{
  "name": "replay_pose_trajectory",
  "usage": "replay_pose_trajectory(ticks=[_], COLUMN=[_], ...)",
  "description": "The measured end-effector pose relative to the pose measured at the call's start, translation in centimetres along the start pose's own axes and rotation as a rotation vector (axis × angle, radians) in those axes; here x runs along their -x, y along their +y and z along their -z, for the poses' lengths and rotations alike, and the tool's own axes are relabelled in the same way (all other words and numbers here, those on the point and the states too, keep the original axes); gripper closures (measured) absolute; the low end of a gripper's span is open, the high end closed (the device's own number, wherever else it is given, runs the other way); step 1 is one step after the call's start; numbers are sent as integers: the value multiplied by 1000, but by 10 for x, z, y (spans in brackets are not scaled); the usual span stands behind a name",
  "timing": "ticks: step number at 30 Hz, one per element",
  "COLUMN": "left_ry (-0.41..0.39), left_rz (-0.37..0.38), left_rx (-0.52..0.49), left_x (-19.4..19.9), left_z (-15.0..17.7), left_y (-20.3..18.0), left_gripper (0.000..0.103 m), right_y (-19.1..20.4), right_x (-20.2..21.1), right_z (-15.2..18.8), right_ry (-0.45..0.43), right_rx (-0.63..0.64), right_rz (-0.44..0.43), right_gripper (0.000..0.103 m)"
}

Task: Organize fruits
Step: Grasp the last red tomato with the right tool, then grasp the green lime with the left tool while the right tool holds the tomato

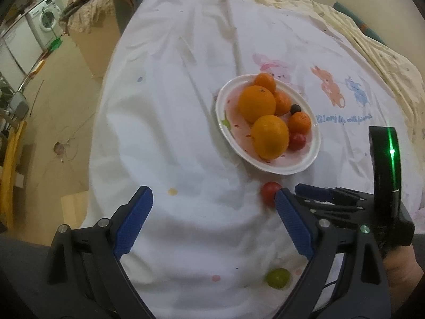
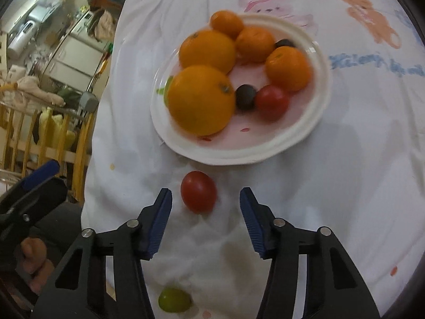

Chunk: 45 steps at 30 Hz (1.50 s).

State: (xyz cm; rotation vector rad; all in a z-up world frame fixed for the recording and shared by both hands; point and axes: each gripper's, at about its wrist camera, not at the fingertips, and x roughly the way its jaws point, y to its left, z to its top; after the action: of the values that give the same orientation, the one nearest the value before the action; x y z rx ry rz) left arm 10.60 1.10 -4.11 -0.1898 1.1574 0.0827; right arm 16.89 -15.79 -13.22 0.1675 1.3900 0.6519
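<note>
A white plate (image 1: 289, 170) (image 2: 233, 156) on the white cloth holds two big oranges (image 2: 202, 99), three small mandarins (image 2: 289, 68), a red cherry tomato (image 2: 272, 102) and two dark berries (image 2: 245, 97). In front of the plate a loose red tomato (image 2: 198, 192) (image 1: 268, 189) lies on the cloth. My right gripper (image 2: 205, 194) is open, a finger on each side of this tomato, neither pad touching it. A green fruit (image 2: 174, 299) (image 1: 277, 277) lies closer to me, between the gripper's arms. My left gripper (image 1: 213, 195) is open over bare cloth, left of the tomato.
The cloth (image 1: 186, 106) with cartoon animal prints covers a raised surface whose left edge drops to the floor (image 1: 66, 106). A wooden crib rail (image 2: 39, 138) and a washing machine (image 1: 45, 18) stand at the left. A hand (image 2: 34, 263) holds the left gripper.
</note>
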Motion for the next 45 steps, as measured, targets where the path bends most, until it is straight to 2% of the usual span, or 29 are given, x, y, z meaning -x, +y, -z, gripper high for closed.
replay_pose_trajectory(ticks=[3,6,7,14,18,22,24,26,30,32,35,37,39,42,44,45], left_ry=[16,28,30,25,21,31,44,79,159,229,285,308,332,335,327,322], left_rz=[-10,-6,-6,-10,-7,29,90,132,135,142,155,137,131,110,99,93], left_rx=[7,9,7,-20,-71,-118,-129,-125,-129,-130,-150,-167,-158,-156,-175,-184], left_x=[-5,-8,-8,-6,-3,0,0,-2,-10,-15,-20,-26,-34,-42,-45,-47], left_z=[-1,-1,-1,3,8,19,27,37,60,73,89,96,100,107,109,109], left_y=[2,3,2,-6,-19,-37,-44,-50,-60,-67,-79,-85,-86,-88,-91,-93], left_gripper=[11,11,11,11,11,11,11,11,11,13,22,42,51,52,60,68], right_y=[3,6,7,1,-8,-17,-25,-30,-54,-59,-61,-61,-61,-61,-61,-61], right_x=[-11,-16,-16,13,51,95,113,120,129,132,137,138,139,140,140,140], right_z=[-2,-1,0,1,7,19,28,33,39,39,37,37,38,40,40,40], right_ry=[24,32,30,-22,-76,-148,-175,-191,-230,-242,-258,-263,-264,-263,-264,-264], right_rx=[13,44,52,14,-28,-59,-79,-108,-195,-222,-230,-230,-226,-222,-223,-223], right_rz=[5,35,43,13,10,6,10,-5,-48,-59,-70,-80,-84,-86,-85,-86], right_gripper=[50,63,69,70,70,70,70,70,70,70,70,70,70,70,70,70])
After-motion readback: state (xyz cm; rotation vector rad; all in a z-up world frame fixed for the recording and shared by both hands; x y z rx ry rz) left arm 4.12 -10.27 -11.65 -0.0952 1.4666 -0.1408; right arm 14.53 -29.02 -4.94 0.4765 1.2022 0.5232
